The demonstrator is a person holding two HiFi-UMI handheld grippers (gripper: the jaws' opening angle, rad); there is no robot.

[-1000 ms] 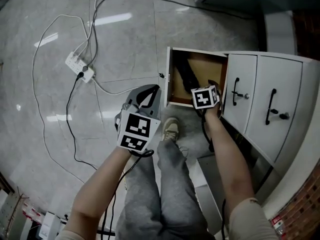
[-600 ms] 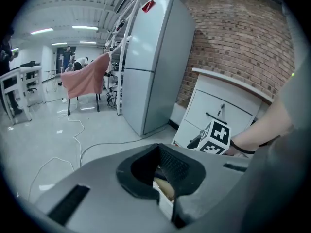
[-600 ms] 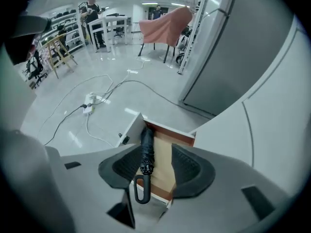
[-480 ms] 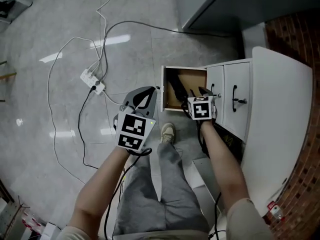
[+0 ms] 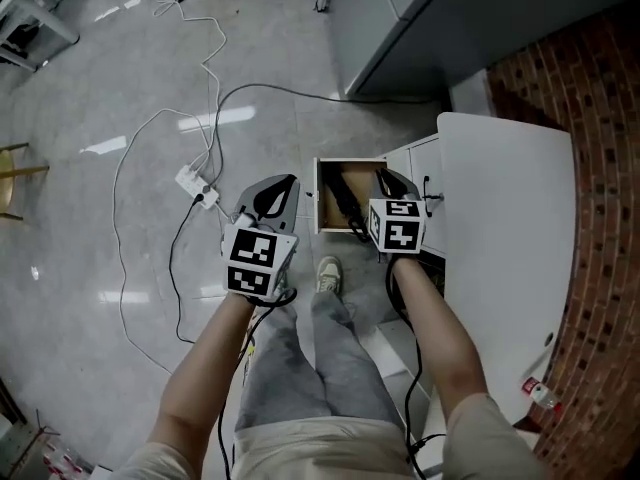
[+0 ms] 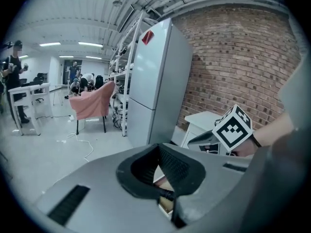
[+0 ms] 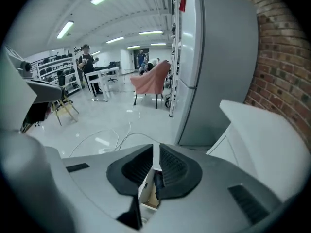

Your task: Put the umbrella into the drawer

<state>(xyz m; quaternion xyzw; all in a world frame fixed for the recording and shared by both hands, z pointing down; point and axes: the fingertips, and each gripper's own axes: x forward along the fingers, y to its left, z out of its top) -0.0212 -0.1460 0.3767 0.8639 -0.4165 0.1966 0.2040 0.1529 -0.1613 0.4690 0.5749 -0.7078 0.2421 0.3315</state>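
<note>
The black folded umbrella (image 5: 346, 200) lies lengthwise inside the open wooden drawer (image 5: 327, 181) of the white cabinet, far below both grippers. My right gripper (image 5: 386, 178) hangs above the drawer's right side. Its jaws are closing, with only a thin slit left and nothing between them (image 7: 155, 148). Through that slit I glimpse the drawer (image 7: 147, 194). My left gripper (image 5: 284, 182) is held left of the drawer over the floor, its pads meeting at the tips with nothing in them (image 6: 158, 147).
The cabinet's white top (image 5: 510, 248) fills the right, against a brick wall (image 5: 600, 148). A grey fridge (image 5: 430, 18) stands behind. A power strip (image 5: 197, 190) and white cables (image 5: 135, 243) lie on the floor at left. The person's shoe (image 5: 327, 273) is just before the drawer.
Both grippers and the head view have risen, so drawer and floor look smaller. The right gripper has lifted out of the drawer, leaving the umbrella inside.
</note>
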